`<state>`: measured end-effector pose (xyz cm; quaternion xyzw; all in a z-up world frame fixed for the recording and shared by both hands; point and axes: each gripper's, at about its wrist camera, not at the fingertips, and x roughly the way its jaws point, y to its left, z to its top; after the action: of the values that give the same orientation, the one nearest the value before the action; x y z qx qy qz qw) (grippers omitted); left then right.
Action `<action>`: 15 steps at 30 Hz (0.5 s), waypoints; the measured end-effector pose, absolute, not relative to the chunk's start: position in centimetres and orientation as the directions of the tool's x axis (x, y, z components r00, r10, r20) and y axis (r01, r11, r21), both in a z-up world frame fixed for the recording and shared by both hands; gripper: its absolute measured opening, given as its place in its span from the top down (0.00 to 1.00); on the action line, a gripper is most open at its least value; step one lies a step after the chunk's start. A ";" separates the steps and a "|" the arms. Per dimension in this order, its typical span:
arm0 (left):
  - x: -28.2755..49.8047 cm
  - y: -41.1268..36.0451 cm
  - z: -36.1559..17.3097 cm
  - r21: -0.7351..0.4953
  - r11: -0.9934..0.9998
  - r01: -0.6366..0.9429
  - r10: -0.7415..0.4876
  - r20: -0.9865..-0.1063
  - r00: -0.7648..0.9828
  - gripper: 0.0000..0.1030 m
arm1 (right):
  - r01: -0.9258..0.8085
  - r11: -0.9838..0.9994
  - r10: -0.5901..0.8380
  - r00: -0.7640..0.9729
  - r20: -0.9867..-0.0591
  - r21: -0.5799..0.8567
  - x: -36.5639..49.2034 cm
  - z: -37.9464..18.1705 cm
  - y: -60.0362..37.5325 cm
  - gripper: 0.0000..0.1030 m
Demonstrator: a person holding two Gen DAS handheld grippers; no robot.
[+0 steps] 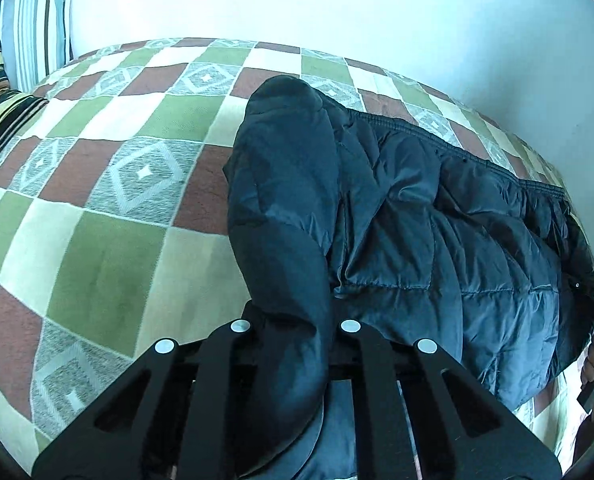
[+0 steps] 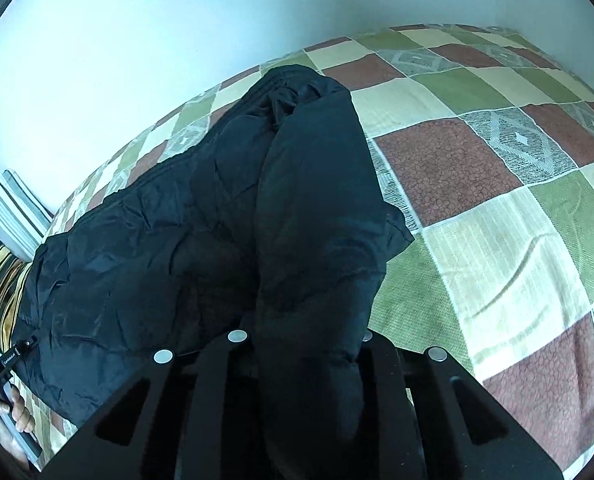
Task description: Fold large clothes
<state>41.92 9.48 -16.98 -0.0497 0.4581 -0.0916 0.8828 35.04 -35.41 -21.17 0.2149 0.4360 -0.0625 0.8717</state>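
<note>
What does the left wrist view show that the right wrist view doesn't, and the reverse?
Only the left wrist view shows the left gripper closed on a sleeve, plus the jacket's elastic hem. Only the right wrist view shows the right gripper clamping the other sleeve and the bed's far corner. Both show the dark puffer jacket on the checkered bedspread, striped pillows and the wall.
</note>
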 end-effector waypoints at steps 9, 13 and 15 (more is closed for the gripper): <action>38.8 11.8 -16.0 -0.154 0.984 0.087 -0.176 -0.806 0.565 0.89 | 0.261 0.906 0.112 0.612 -0.783 0.334 33.0 -20.5 -32.8 0.83; 36.7 13.5 -15.9 -0.157 0.985 0.073 -0.171 -0.809 0.562 0.89 | 0.248 0.906 0.130 0.608 -0.783 0.343 31.4 -20.3 -31.3 0.83; 35.2 14.5 -15.7 -0.160 0.985 0.069 -0.171 -0.809 0.562 0.89 | 0.242 0.906 0.139 0.605 -0.784 0.347 30.9 -20.3 -31.0 0.83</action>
<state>35.23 14.54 -15.72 -0.0551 0.4629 -0.0678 0.8821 30.90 -30.97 -20.31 0.2149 0.4435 -0.0296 0.8696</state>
